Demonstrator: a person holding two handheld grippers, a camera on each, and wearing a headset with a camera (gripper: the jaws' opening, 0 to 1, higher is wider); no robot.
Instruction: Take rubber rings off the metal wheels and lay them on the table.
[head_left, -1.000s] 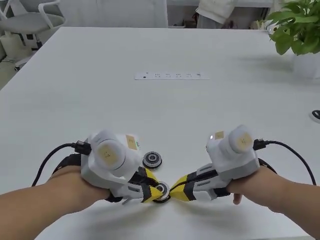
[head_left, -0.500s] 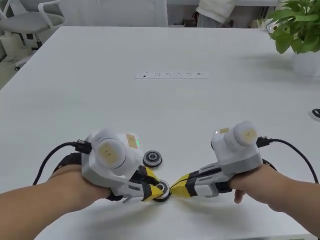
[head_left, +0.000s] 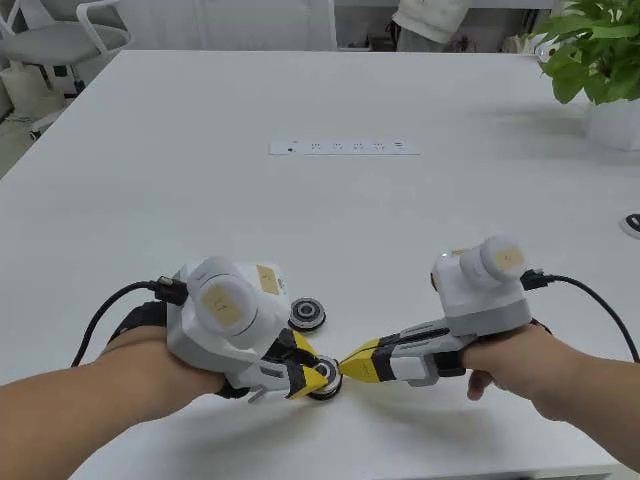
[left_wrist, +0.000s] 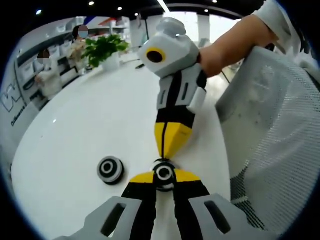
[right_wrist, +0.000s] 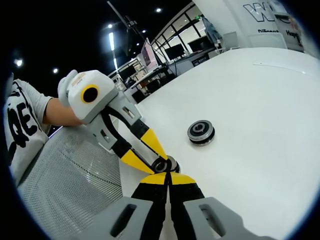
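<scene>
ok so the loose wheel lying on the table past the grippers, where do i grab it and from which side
Grip the loose wheel across its outer rim, coming straight down from above, jaws on opposite sides. It lies flat on the table, hub up, so the round edge is probably the only graspable part, and it sits apart from the left gripper and its held wheel.

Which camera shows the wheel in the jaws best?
The left gripper view: the held wheel sits centred, face-on between its jaws. The right gripper view shows it partly hidden; the head view, small, half covered.
</scene>
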